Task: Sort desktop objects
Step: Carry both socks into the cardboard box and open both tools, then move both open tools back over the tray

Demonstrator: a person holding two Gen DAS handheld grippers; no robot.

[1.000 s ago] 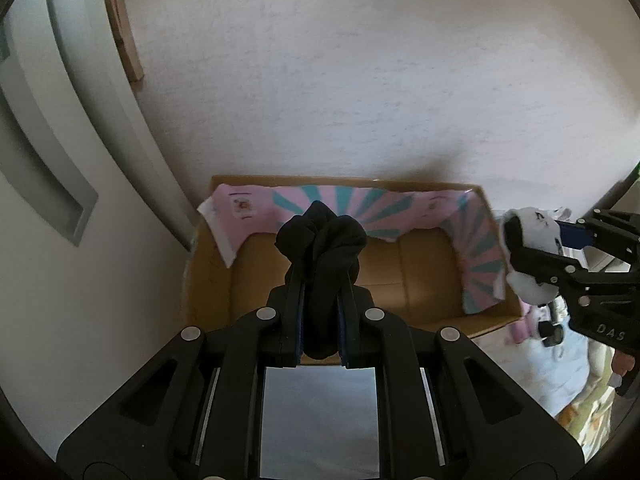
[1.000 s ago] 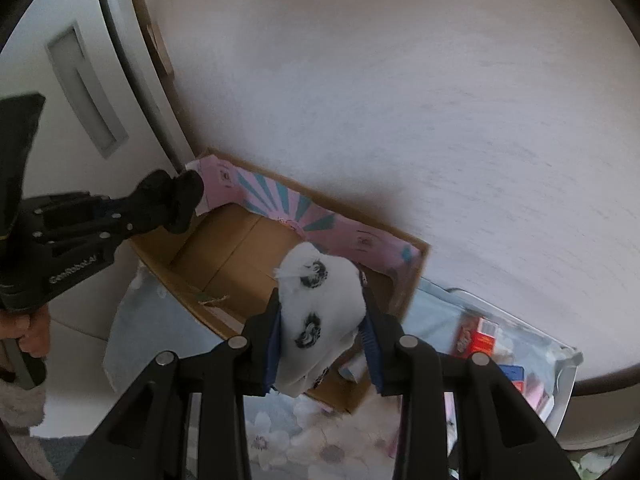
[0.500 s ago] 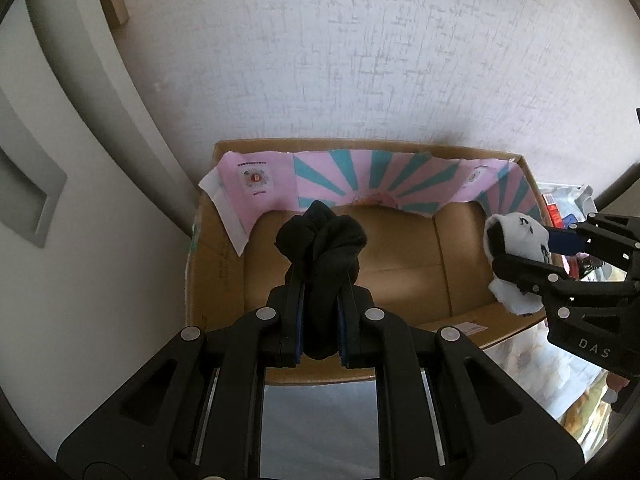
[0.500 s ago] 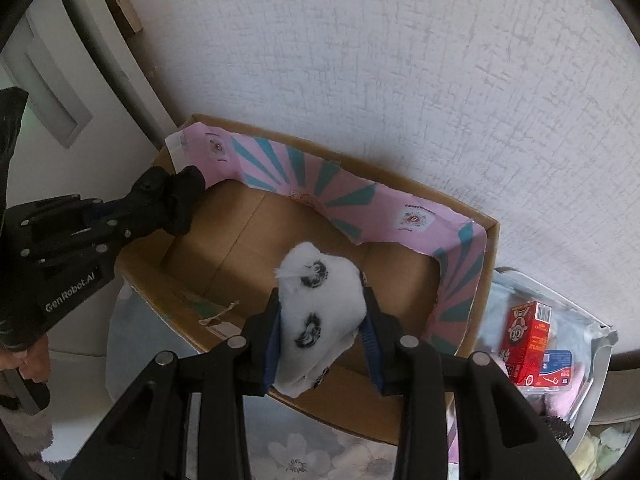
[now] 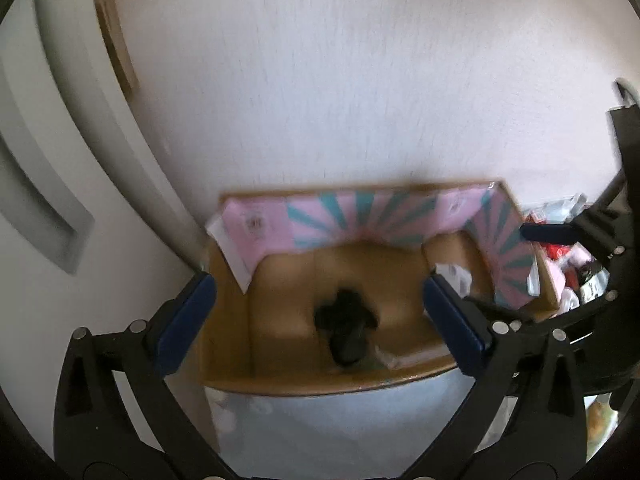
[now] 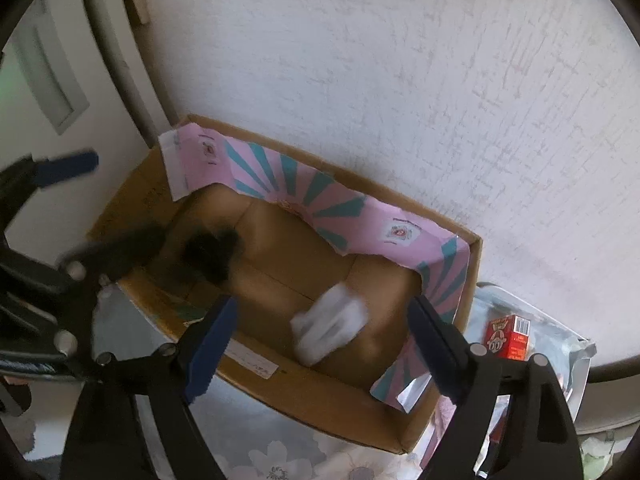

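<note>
Since the earlier frames: both bundles out of the claws and down in the cardboard box (image 6: 320, 420). Left gripper (image 5: 320, 320) jaws just been opening, now spread wide w/ nothing pressed between the pads; black sock bundle (image 5: 346, 328) below them on the box floor, near the front wall. Right gripper (image 6: 324, 336) jaws also just been opening, now wide apart, gripping nothing; white sock bundle (image 6: 330, 330) under them, blurred, prob. just landed or landing toward the box's right half.

Handling, as a judgement: both bundles soft, light, squashy, not fragile, no slip risk on rubber pads. Best taken across the thick middle of the roll, not a loose end, else may unroll.

Views: right wrist cam shows both bundles at once, well apart in the box, plus a red carton (image 6: 508, 338) in a foil tray outside the box on the right. Left cam shows only the black one clearly; white one hidden behind its own right finger, approx.
</note>
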